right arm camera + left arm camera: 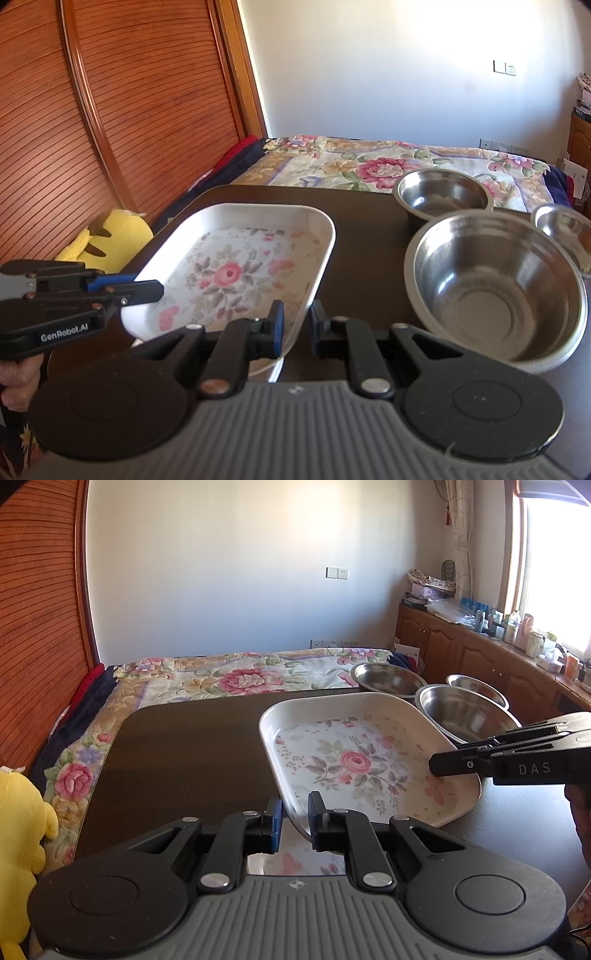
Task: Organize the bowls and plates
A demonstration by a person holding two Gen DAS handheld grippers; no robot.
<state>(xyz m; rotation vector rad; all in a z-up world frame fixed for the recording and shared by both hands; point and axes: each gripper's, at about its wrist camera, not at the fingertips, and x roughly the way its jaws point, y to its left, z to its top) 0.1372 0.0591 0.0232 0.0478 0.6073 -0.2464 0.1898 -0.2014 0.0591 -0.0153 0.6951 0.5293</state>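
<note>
A dark table (pixel 369 229) is carrying everything, and the largest item on it, a white rectangular plate with a floral print (pixel 354 760), is sitting tilted over the table's near edge, apparently lifted at that end. Both tools are working on it: the left tool (pixel 295 821) is straddling the plate's near rim with its jaws narrowly apart, seemingly pinching that rim, though firm contact is hard to confirm; the right tool (pixel 297 332) is likewise bracketing the plate's near right corner rim, jaws close together, and it too looks to be gripping. Next in size, a large steel bowl (pixel 498 288) is standing just beside the plate toward the table's right edge, empty and upright. A medium steel bowl (pixel 443 195) is resting at the far edge, and a small steel bowl (pixel 565 229) is sitting near the far right corner, partly cut off. Judging by this layout, the organizing appears to be at an early stage: the three bowls are standing separately rather than nested, and the plate is being handled but not yet settled anywhere. What seems to be remaining is placing the plate and gathering the bowls together.
</note>
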